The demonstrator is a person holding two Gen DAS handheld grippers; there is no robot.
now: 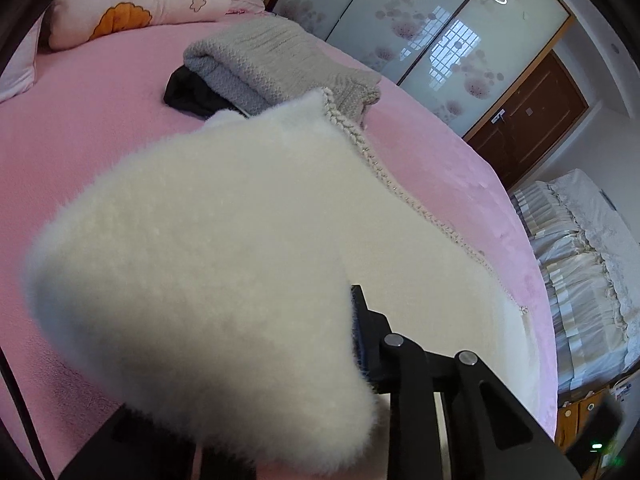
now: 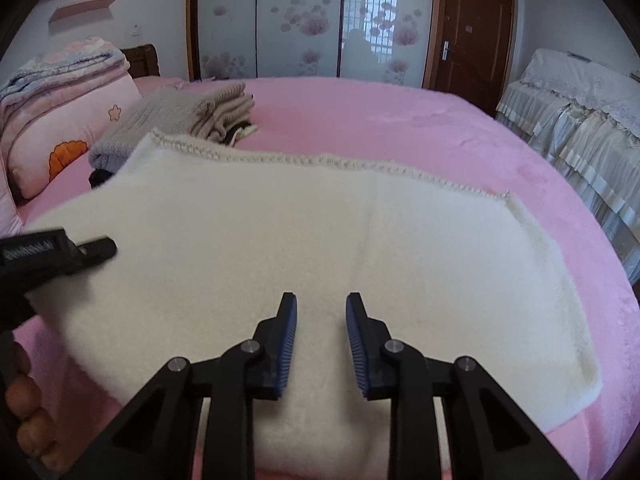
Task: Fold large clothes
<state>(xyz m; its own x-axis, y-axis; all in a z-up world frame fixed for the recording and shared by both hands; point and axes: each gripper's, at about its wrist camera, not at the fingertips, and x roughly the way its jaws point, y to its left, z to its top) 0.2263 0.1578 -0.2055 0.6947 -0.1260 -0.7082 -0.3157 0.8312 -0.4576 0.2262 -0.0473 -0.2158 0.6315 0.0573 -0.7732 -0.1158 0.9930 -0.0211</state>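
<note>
Left gripper (image 2: 96,250) is clamped on the white fleece garment (image 2: 320,240), lifting its left edge. Right gripper (image 2: 321,320) hovers over it, parted and empty. Garment lies on the pink bed (image 2: 400,128). Risk: thick pile slipping free, spoiling the fold.

The right gripper (image 2: 321,340) is matte black plastic, with two angular linkage arms on each side that carry triangular cut-outs and round silver pivot pins. Its fingers (image 2: 286,344) are black wedges faced with ribbed blue pads. The left gripper (image 2: 94,250) is the same black, with a ridged strip along one finger; in its own view one finger (image 1: 362,328) shows a blue ribbed pad and two silver pins. The left hand (image 2: 26,404) is bare-skinned.
</note>
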